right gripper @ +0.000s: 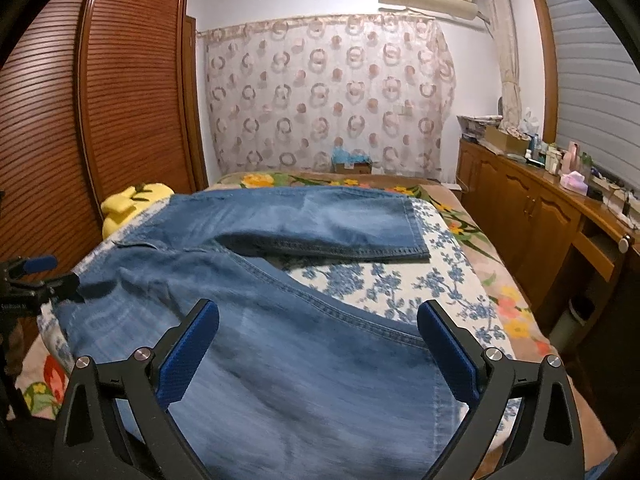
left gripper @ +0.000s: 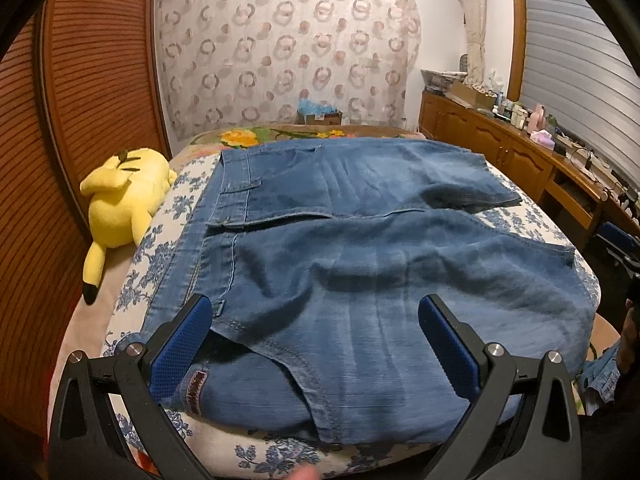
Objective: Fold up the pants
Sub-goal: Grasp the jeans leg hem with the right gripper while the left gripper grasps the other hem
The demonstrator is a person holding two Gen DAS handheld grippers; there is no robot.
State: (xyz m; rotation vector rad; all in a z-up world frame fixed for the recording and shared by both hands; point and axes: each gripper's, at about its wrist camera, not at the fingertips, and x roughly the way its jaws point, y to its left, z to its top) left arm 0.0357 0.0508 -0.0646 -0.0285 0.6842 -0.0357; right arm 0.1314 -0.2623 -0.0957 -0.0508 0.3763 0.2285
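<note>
The pants [left gripper: 360,240] are laid flat across the bed [left gripper: 168,216], filling the frame's centre, both legs spread apart and unfolded. No fold is judged made. The left gripper [left gripper: 316,344] and right gripper [right gripper: 318,348] are spread wide, holding nothing.

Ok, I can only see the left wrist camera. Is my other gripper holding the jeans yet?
Observer: Not yet. The right gripper is open, jaws wide apart over the near leg of the jeans, with no fabric pinched between the pads.
Operator: What's on the bed past the blue flowery sheet on that side?
Observer: An orange-flowered blanket runs along the bed's edge beside the blue-flowered sheet, next to the wooden cabinet.
</note>
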